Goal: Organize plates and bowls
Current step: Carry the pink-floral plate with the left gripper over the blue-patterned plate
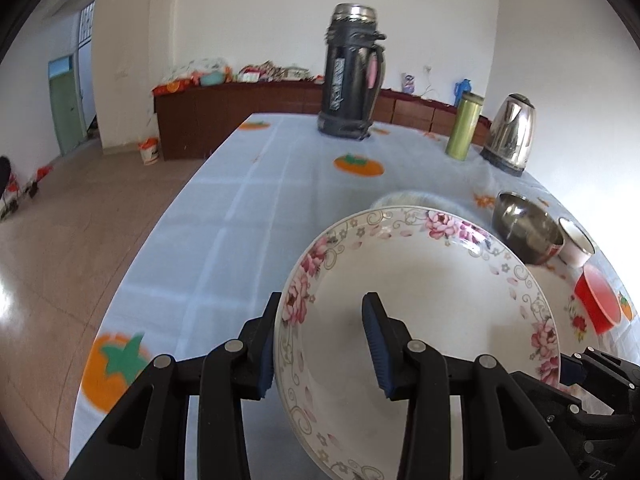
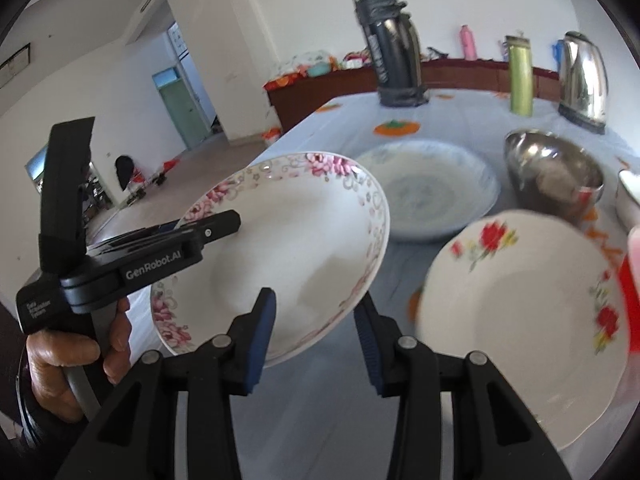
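Left wrist view: the table [image 1: 224, 216], under a pale blue cloth with orange fruit prints, fills the middle of the frame. The pink-flowered plate [image 1: 420, 320] sits lower centre, tilted and lifted off the cloth. The left gripper [image 1: 320, 344] has its jaws part-closed across the plate's near left rim, one pad outside the rim and one over the plate's inner face. At the lower right corner the right gripper [image 1: 576, 372] meets the plate's right rim. A tall dark flask [image 1: 352, 76] stands upper centre, with a green bottle [image 1: 464, 126] and a steel kettle [image 1: 512, 132] to its right. At the right edge lie a steel bowl [image 1: 528, 228], a small white bowl [image 1: 576, 242] and a red bowl [image 1: 600, 300].

Right wrist view: the same plate [image 2: 288, 248] is at centre left, its lower right rim between the right gripper's [image 2: 316, 332] part-closed jaws. The left gripper [image 2: 224, 222], held in a hand [image 2: 72, 364], grips the plate's left rim. A red-flowered plate [image 2: 520, 320] lies lower right, blurred. A blue-patterned plate [image 2: 432, 188] rests flat on the table beyond.
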`<act>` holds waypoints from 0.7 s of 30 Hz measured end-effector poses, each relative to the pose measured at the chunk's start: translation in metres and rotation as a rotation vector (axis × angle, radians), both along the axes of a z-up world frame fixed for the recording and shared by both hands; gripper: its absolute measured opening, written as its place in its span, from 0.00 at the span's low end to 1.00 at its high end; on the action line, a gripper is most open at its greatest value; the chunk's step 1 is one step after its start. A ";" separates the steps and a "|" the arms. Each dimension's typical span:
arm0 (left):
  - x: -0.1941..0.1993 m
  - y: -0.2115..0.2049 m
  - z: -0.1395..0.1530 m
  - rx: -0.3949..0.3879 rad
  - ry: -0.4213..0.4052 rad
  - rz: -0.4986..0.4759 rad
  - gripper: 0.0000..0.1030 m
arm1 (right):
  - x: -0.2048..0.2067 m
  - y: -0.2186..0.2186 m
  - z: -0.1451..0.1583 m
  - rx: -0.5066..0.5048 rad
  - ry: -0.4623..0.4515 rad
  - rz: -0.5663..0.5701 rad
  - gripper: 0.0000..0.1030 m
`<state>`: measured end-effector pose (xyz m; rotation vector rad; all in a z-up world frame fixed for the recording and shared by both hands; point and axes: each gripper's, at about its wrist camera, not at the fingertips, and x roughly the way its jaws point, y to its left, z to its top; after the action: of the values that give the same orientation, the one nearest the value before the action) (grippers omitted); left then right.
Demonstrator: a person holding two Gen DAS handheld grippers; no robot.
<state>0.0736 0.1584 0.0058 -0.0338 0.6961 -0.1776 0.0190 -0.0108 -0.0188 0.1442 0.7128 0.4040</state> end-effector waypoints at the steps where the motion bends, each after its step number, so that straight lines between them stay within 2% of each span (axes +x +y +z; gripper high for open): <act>1: 0.008 -0.007 0.002 -0.001 -0.008 -0.011 0.41 | 0.005 -0.006 0.002 0.000 -0.002 -0.016 0.40; 8: 0.051 -0.047 0.003 0.021 -0.031 -0.065 0.41 | 0.044 -0.038 0.004 0.007 0.029 -0.115 0.40; 13: 0.086 -0.061 -0.007 0.029 0.009 -0.058 0.41 | 0.071 -0.050 0.002 0.015 0.057 -0.153 0.40; 21: 0.109 -0.067 -0.024 0.050 0.061 -0.043 0.41 | 0.092 -0.057 -0.002 0.027 0.110 -0.172 0.40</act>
<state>0.1829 0.0917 -0.0183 0.0241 0.7624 -0.2011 0.1111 -0.0673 -0.0206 0.2527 0.7966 0.2424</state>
